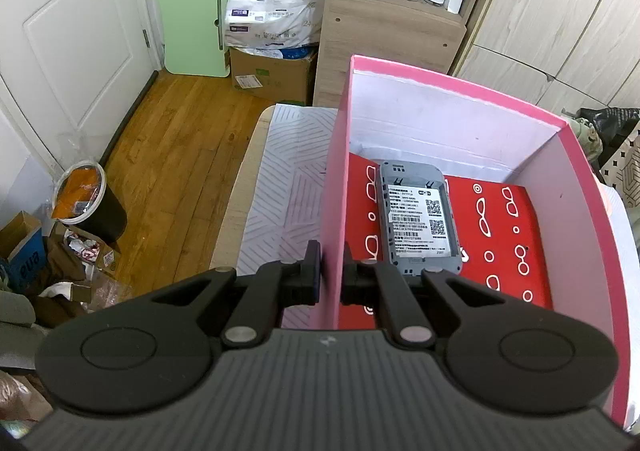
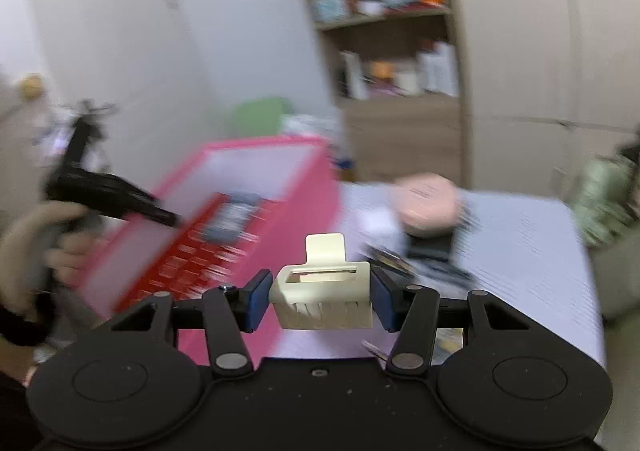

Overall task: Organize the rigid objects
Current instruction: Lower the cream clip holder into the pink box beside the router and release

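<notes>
The left gripper [image 1: 330, 271] pinches the near wall of a pink box [image 1: 460, 123], which already holds a grey router [image 1: 416, 217]. The right gripper [image 2: 320, 301] clamps a cream plastic clip [image 2: 322, 293]; blurred items, perhaps a pink case [image 2: 428, 203], wait on the table [image 2: 520, 251].

A: Right wrist view was motion-blurred; dark flat items [image 2: 436, 251] under the pink round case [image 2: 428, 203] were unreadable.
B: Left wrist view: pink box [image 1: 460, 91] near wall was hidden behind the left hand-held gripper [image 1: 330, 271]; label text on the grey device [image 1: 416, 219] too small.
</notes>
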